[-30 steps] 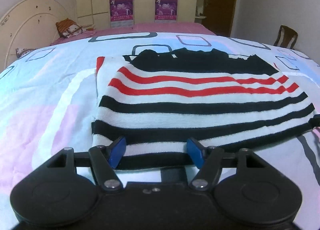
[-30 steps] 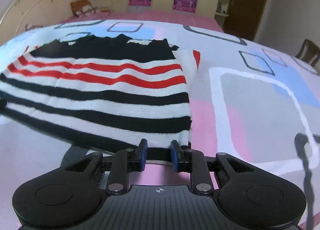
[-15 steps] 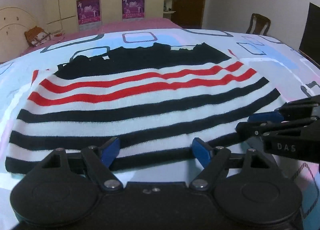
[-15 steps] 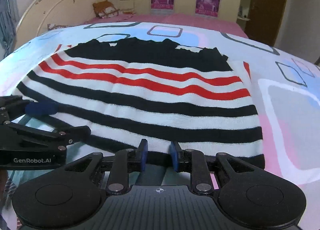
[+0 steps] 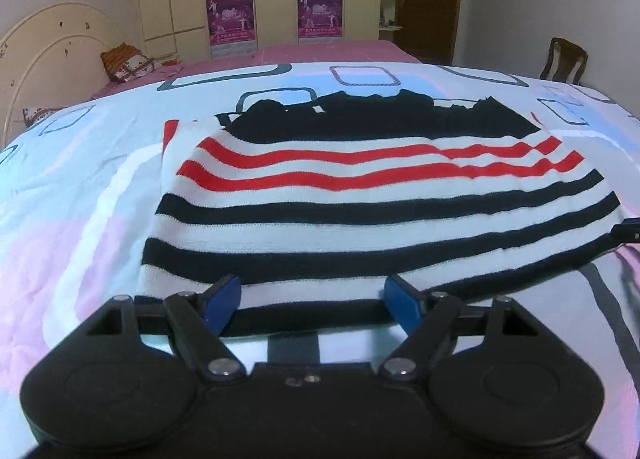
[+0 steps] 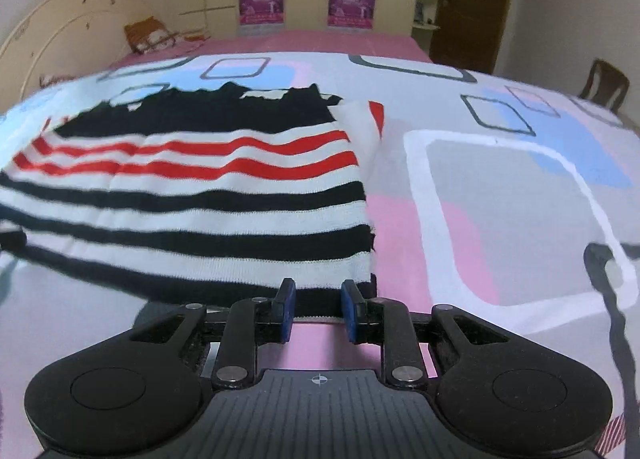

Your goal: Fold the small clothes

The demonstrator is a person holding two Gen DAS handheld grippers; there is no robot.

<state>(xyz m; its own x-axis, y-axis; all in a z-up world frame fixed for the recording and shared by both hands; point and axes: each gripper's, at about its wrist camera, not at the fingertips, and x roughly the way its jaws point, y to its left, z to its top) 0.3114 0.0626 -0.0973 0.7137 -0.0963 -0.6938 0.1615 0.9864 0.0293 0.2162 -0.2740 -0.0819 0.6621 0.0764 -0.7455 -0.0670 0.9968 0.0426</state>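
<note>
Striped sweater [image 5: 360, 215] lies flat on the bed quilt [image 5: 80, 187], black shoulder section at the far end, red stripes mid, black hem band nearest both cameras. Side flaps look already turned in; a red-edged strip pokes out at the far right corner in the right wrist view.

Left tool [image 5: 312, 303]: blue pads wide apart, having just been opening, hem's left corner area lying between them but not pinched. Right tool [image 6: 318, 305]: pads narrowly apart, straddling the hem band near its right corner; no squeeze on the cloth that I can make out, though contact under the pads is hard to judge.

Judged step: take the near hem at both corners and carry it to the far end. To do it well:
- bite all layers of the hem, not the top one only
- close both tools level with each other
- lift together and keep the hem taut, so stripes stay square
- watch that the tucked side flaps don't spill out.
</note>
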